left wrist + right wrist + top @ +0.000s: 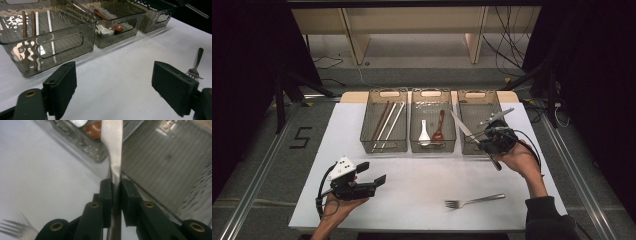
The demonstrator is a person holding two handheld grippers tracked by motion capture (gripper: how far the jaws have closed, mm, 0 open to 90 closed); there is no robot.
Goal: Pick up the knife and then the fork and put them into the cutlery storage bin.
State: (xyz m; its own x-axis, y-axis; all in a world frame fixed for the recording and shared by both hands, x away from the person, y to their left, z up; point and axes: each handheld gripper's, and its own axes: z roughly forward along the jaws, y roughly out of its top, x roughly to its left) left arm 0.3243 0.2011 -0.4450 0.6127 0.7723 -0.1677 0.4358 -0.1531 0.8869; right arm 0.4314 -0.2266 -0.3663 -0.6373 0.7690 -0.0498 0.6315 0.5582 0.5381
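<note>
- the right gripper (486, 141), right of centre in the high view, has its jaws clamped on a table knife (464, 128); in the right gripper view the metal shaft (113, 157) runs up between the two black pads to the top edge.
- the knife is off the table, its blade slanting up-left over the near left corner of the right-hand bin (478, 121), the empty one in the upper right.
- it looks slim, plain steel, smooth and shiny, with a rounded blade that widens past a narrow neck.
- risk: the grip sits on a thin, slick part well back from the blade, so the knife could swivel between the pads or slide out if tipped steeply.
- risk: the blade tip could catch the bin wall, or come down in the middle bin (433, 127) with the white spoon (424, 133) and red-brown spoon (438, 127).
- the left gripper (373, 173), lower left in the high view, rests with jaws wide apart and nothing between them.
- a fork (474, 201) lies on the white table (412, 175), low and right of centre, well apart from both grippers.
</note>
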